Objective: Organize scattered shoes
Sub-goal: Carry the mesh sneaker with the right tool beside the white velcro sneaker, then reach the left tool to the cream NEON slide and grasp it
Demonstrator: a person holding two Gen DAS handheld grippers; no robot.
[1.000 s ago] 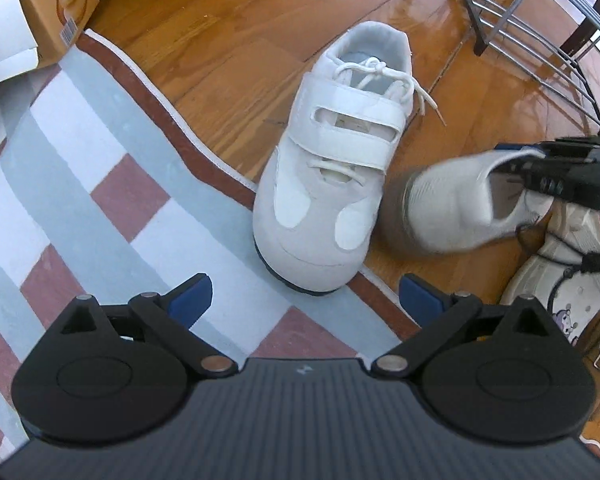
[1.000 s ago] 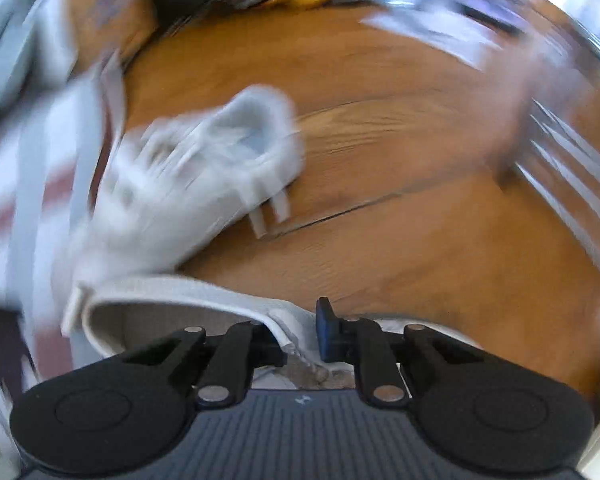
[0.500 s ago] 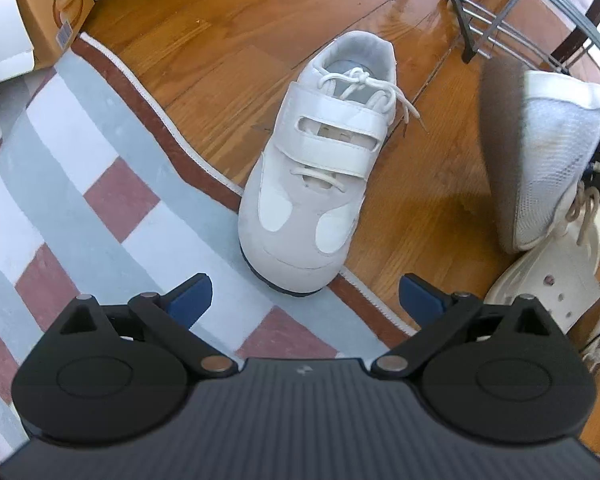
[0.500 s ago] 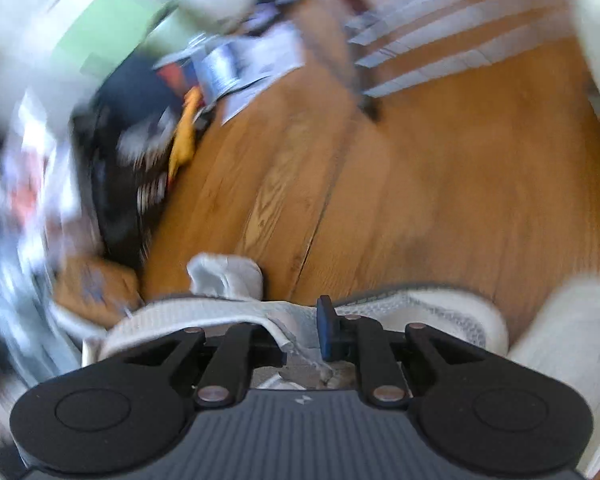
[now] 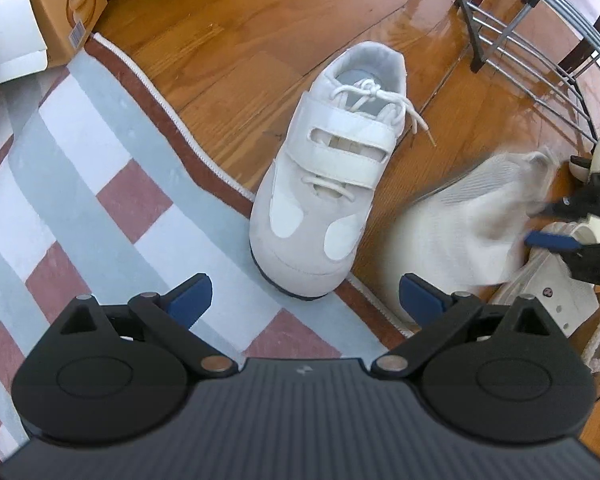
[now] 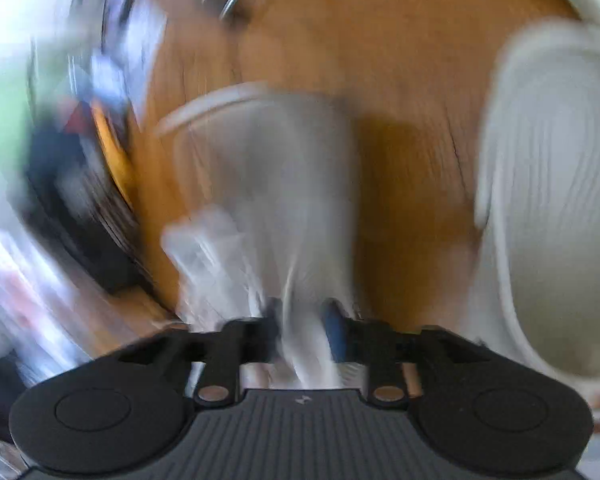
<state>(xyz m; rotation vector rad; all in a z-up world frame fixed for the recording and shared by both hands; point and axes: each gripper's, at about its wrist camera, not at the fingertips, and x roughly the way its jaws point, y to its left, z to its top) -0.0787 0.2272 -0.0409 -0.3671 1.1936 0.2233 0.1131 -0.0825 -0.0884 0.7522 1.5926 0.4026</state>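
Note:
A white strap sneaker (image 5: 332,184) stands on the wood floor, its toe over the rug edge, just ahead of my left gripper (image 5: 304,300), which is open and empty above the rug. My right gripper (image 6: 304,324) is shut on the collar of a white mesh shoe (image 6: 260,184); that shoe shows blurred in the left wrist view (image 5: 460,224), low beside the strap sneaker's right side, with the right gripper (image 5: 556,224) on its heel end. The right wrist view is heavily motion-blurred.
A striped rug (image 5: 80,184) covers the left floor. A cardboard box (image 5: 64,4) stands at the rug's far corner. A metal shoe rack (image 5: 540,40) is at the far right. More pale shoes (image 5: 556,292) lie at the right edge. Another pale shoe (image 6: 548,200) is right of the held one.
The right gripper has swung the mesh shoe from upright at the right down to beside the strap sneaker. The left gripper has barely moved and stays open.

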